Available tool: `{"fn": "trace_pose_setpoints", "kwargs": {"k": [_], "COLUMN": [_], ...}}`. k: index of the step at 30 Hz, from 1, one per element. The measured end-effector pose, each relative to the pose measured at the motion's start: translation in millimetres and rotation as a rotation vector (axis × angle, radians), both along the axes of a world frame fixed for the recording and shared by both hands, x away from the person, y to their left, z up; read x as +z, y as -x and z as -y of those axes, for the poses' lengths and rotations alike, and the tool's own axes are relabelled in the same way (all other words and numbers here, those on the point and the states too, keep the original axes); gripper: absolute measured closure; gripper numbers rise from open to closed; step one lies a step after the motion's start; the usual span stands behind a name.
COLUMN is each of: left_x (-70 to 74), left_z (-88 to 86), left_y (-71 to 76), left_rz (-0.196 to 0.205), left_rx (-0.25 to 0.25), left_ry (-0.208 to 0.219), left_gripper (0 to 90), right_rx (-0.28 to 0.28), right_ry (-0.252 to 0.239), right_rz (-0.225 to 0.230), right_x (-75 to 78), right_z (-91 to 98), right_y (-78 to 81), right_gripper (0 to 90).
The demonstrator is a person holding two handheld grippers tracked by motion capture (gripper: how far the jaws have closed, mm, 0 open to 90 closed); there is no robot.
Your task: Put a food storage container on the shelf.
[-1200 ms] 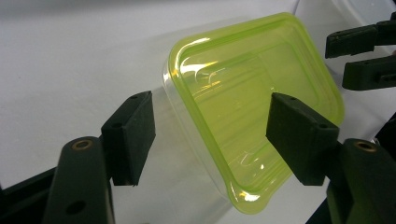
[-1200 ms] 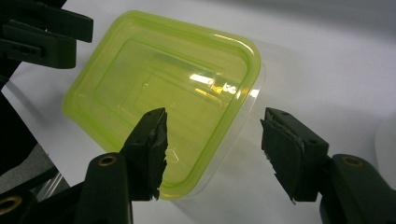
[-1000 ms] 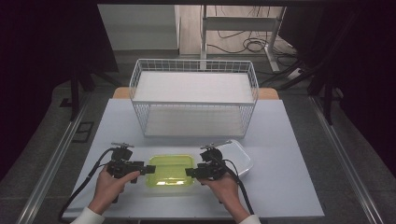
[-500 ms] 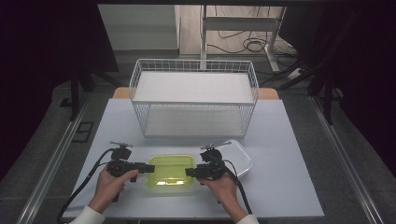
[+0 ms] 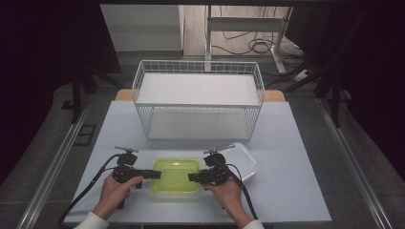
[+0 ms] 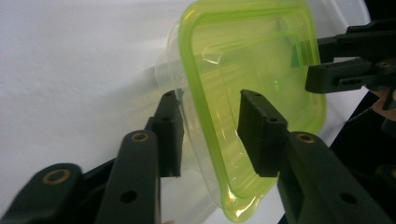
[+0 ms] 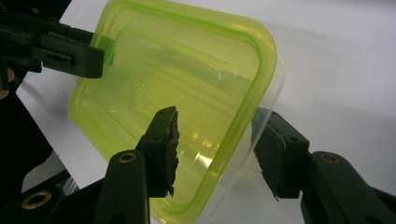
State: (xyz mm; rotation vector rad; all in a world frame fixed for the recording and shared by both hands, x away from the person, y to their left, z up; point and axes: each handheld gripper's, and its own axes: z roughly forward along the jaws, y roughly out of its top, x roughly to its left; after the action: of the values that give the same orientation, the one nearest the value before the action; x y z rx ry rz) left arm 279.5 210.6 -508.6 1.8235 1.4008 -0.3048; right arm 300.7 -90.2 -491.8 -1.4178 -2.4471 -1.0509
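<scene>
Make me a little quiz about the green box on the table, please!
1. True or false: the yellow-green see-through plastic container sits between the left gripper and the right gripper.
2. What stands behind it? A) white wire basket B) red bucket
3. Which clear thing lies at its right?

Key: 1 true. 2 A. 3 the clear plastic lid.

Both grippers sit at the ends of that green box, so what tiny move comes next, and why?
Probably close both grippers fully. The left gripper and right gripper have just been closing, each straddling a rim of the green-lidded clear plastic container, but gaps show beside the pads, so neither grips it yet.
</scene>
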Motion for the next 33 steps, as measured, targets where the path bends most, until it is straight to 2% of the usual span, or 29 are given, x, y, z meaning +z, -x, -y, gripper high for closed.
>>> {"fn": "trace_pose_setpoints", "kwargs": {"k": [3,8,11,18,22,26,33], "left_x": [2.5,4.9,6.7,9.0,13.3,16.1,23.4], "left_z": [-1.5,-2.2,-3.5,-4.0,-5.6,-6.5,-8.4], "left_y": [2.5,4.1,5.2,7.5,10.2,11.8,16.1], "left_rz": [0.026,0.047,0.062,0.085,0.113,0.130,0.174], "left_rx": [0.003,0.007,0.007,-0.002,-0.004,-0.002,0.003], "left_ry": [-0.003,0.001,0.001,0.012,0.043,0.052,0.091], "left_gripper": [69.9,71.4,73.2,76.1,76.5,76.6,76.9], "right_rx": [-0.011,-0.023,-0.018,-0.008,0.001,0.004,0.014], "right_ry": [0.006,-0.002,0.002,-0.015,-0.031,-0.041,-0.079], "right_rz": [0.028,0.045,0.067,0.099,0.121,0.138,0.196], "right_x": [3.6,7.1,8.8,11.3,16.1,18.9,32.7], "right_z": [0.5,3.6,6.6,11.0,14.6,15.6,20.1], "right_y": [2.1,3.7,5.1,5.8,7.0,8.5,11.6], "right_gripper": [55.1,61.6,71.9,74.8,75.1,75.4,76.3]}}
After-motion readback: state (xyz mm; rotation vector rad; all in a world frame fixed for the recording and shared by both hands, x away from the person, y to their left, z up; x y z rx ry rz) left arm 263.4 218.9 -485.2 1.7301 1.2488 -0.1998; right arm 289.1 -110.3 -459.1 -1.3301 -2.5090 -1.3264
